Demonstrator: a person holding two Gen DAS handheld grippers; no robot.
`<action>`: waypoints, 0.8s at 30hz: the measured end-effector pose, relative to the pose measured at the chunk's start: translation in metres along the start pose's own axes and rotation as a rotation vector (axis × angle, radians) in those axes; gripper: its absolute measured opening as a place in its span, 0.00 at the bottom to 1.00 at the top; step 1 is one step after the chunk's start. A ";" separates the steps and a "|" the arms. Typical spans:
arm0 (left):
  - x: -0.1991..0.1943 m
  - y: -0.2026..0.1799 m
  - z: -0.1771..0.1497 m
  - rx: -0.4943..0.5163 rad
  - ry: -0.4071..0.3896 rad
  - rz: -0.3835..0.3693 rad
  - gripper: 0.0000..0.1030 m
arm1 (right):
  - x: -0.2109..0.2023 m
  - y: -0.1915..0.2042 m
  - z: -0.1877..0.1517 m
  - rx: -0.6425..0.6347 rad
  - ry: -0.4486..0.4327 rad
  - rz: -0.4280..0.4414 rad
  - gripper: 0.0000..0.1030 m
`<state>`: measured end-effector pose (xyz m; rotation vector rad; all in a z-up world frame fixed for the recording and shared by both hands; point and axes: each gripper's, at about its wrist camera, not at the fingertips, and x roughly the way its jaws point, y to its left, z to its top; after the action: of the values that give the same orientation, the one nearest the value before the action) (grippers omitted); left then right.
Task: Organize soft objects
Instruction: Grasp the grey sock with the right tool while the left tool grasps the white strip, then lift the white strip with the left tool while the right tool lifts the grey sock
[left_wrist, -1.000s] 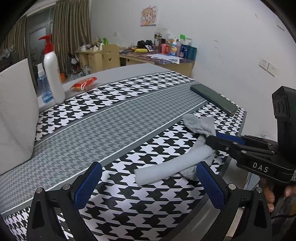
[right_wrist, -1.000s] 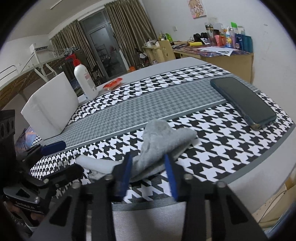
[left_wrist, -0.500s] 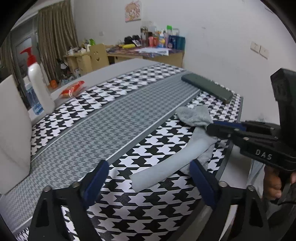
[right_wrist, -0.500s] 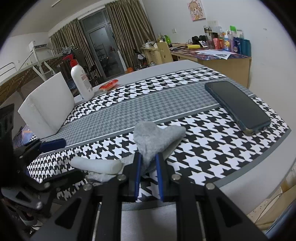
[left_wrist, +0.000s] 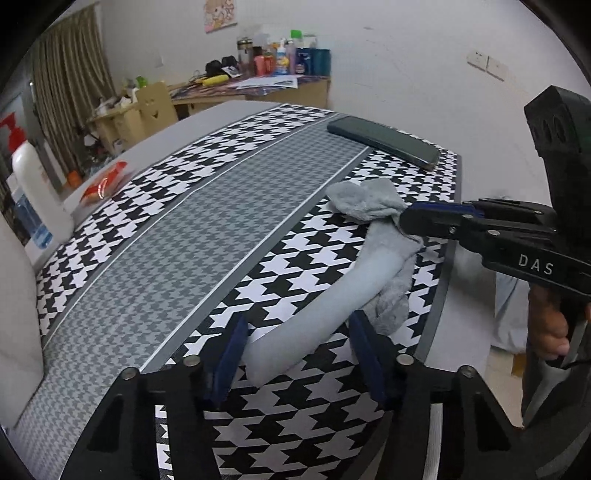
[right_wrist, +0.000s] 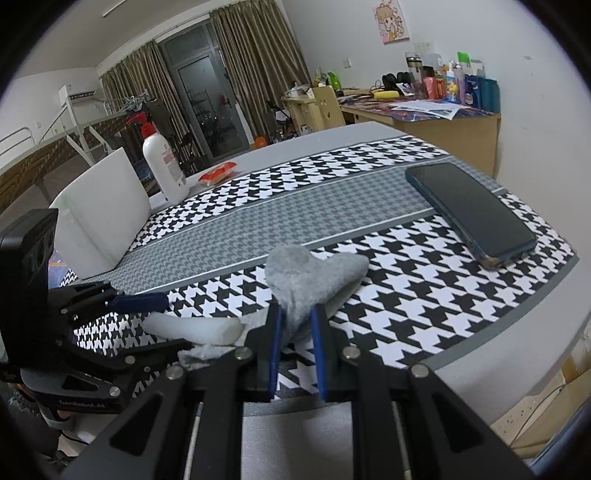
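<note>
The room is evenly and softly lit, moderately bright, with no hard shadows; only a faint soft shade sits under the grey sock (right_wrist: 310, 273) and along the edge of the phone (right_wrist: 472, 210). The phone's dark screen gives off a dull sheen. Both views bulge like a fisheye: the table (left_wrist: 229, 206) edges bow, and black vignette fills the corners. In the left wrist view the lotion bottle (left_wrist: 33, 184) and the red packet (left_wrist: 103, 181) are smeared with motion blur. The right wrist view is sharper, though the far curtains (right_wrist: 255, 59) go soft.
</note>
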<state>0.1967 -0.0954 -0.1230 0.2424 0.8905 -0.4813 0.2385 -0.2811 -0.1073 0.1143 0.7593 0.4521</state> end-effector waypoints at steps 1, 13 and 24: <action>-0.001 0.000 -0.001 0.004 0.003 0.007 0.45 | 0.000 0.000 0.000 0.002 -0.002 0.000 0.19; -0.026 0.011 -0.009 -0.113 -0.038 0.078 0.06 | 0.000 0.001 0.002 0.008 0.010 0.004 0.36; -0.025 0.010 -0.009 -0.148 -0.059 0.099 0.09 | 0.002 0.009 0.001 -0.010 0.017 0.006 0.47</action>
<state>0.1820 -0.0753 -0.1086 0.1351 0.8484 -0.3276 0.2372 -0.2725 -0.1053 0.1031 0.7737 0.4633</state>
